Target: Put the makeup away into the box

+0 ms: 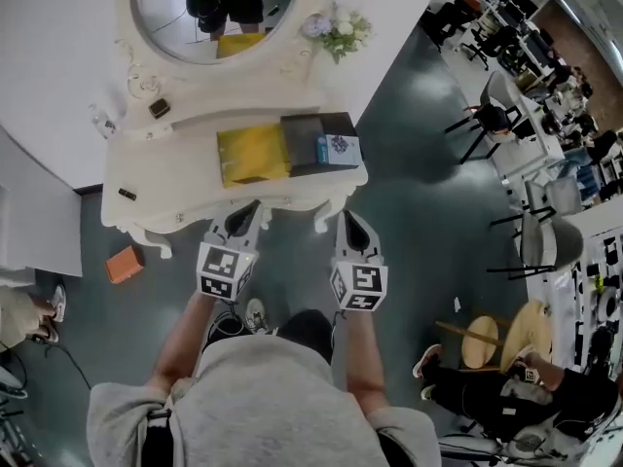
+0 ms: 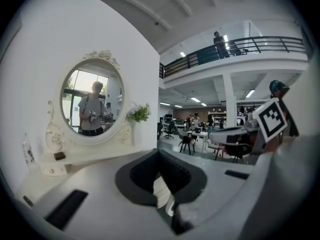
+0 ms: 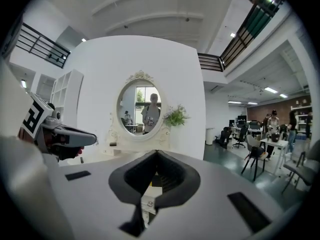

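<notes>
Facing the dressing table (image 1: 165,188), we hold the left gripper (image 1: 251,208) and the right gripper (image 1: 348,218) just short of its front edge, both with jaws pressed together and nothing between them. A small blue-and-white carton (image 1: 338,150), likely the makeup, sits toward the tabletop's right end on a black box (image 1: 313,126) beside a yellow box (image 1: 252,154). We should part the right jaws before crossing the edge, come in level, and pinch the carton by its sides.

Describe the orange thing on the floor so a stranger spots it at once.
Find the white dressing table with the oval mirror. On the grey floor beside the table's leg, left in the head view, lies a small orange block, the only orange thing there.
</notes>
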{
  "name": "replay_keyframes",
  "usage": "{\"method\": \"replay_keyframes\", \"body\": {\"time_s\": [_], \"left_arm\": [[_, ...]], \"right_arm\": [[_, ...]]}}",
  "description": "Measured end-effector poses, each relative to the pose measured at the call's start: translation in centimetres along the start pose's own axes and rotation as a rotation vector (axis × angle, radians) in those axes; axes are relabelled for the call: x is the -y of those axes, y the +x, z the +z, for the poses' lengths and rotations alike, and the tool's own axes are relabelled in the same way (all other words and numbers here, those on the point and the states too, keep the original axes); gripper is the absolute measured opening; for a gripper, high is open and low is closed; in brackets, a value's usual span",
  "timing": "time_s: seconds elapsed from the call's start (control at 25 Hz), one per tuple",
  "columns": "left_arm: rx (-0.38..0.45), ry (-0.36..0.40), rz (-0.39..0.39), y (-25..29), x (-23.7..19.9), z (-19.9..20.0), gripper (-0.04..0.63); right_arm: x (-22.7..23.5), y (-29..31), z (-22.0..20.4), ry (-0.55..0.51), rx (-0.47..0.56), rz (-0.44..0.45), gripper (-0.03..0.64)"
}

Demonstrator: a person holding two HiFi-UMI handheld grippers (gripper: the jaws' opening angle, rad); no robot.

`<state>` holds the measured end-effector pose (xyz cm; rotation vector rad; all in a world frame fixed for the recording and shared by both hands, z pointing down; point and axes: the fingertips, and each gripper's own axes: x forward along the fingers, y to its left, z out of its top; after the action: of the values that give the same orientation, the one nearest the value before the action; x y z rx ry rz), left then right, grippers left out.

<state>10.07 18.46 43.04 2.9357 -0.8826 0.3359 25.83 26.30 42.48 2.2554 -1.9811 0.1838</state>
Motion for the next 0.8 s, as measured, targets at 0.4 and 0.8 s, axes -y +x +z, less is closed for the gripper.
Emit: {"method": "replay_keyframes", "body": {"time_s": [0.4,0.8], "left_arm": [[-0.015,0.024,-0.131,8.7,2.2,0.8,0.000],[-0.111,0.021,-0.162,19.8,2.8,-0.6,0.000]], "right_arm": [[6.1,2.4,-1.4,0.041,-0.026,-0.109,0.014],[13.2,10.5,-4.9,0.126,-0.096,-0.102,0.014]]}}
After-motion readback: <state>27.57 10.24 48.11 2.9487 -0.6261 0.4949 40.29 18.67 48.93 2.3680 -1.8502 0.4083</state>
